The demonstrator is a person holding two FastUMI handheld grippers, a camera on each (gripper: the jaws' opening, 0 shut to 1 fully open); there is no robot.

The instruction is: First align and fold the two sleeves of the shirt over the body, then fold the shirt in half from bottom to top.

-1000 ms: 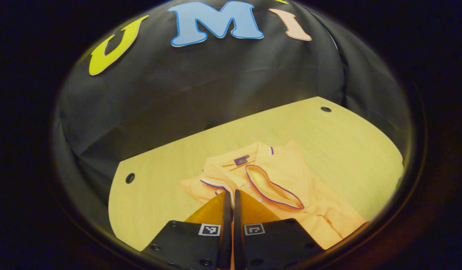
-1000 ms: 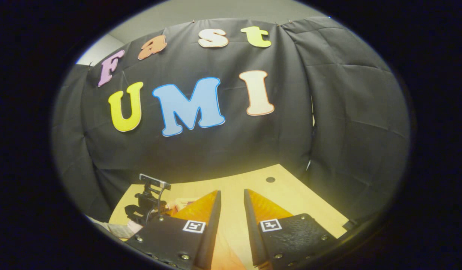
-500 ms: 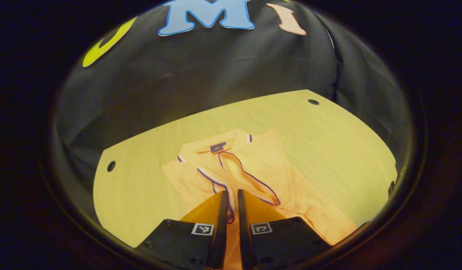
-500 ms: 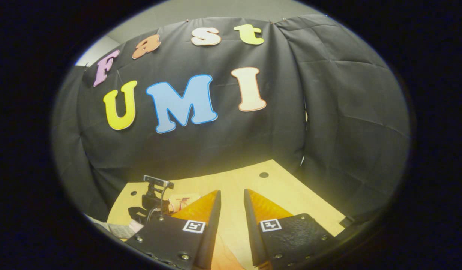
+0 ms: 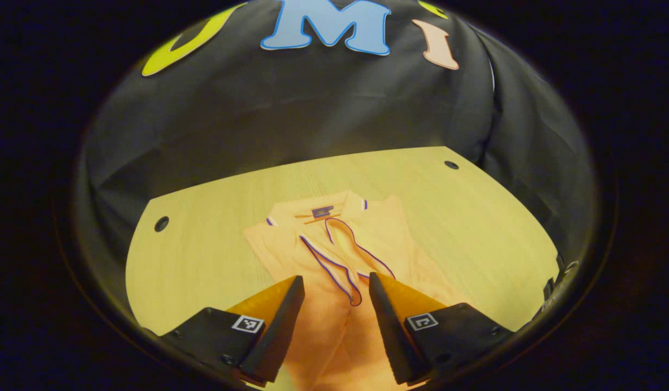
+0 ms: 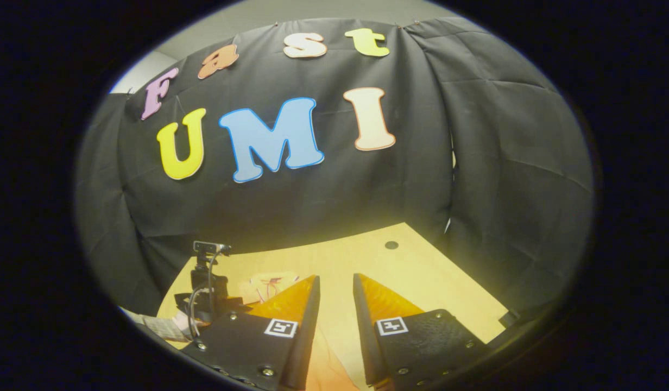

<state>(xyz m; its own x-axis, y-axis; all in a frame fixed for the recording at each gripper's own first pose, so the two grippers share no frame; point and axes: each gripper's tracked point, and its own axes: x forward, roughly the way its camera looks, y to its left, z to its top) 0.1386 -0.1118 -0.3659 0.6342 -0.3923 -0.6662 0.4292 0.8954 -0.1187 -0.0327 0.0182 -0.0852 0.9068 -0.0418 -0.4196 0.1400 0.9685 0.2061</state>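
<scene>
Jaws of the left gripper (image 5: 331, 288) stand wide apart with nothing between them, hanging just above the orange shirt (image 5: 334, 247), which lies on the wooden table (image 5: 204, 239) straight ahead of the fingers and runs back under them. Both sleeves (image 5: 342, 260) lie folded over the body, their piped cuffs crossing just ahead of the gap between the jaws, with the collar (image 5: 318, 213) farther ahead at the far end. Jaws of the right gripper (image 6: 335, 288) are parted by a narrow gap and hold nothing; a strip of orange cloth shows low between them, and the left gripper (image 6: 207, 288) sits off to their left in the right gripper view. By the look of it the sleeve step is done and the bottom-to-top fold remains. Such thin knit cloth is likely light, soft and limp, so it will sag and drag rather than keep its shape. My advice is to pinch the hem at its two corners, behind the jaws, one gripper on each, and lift evenly so the folded sleeves stay put.
</scene>
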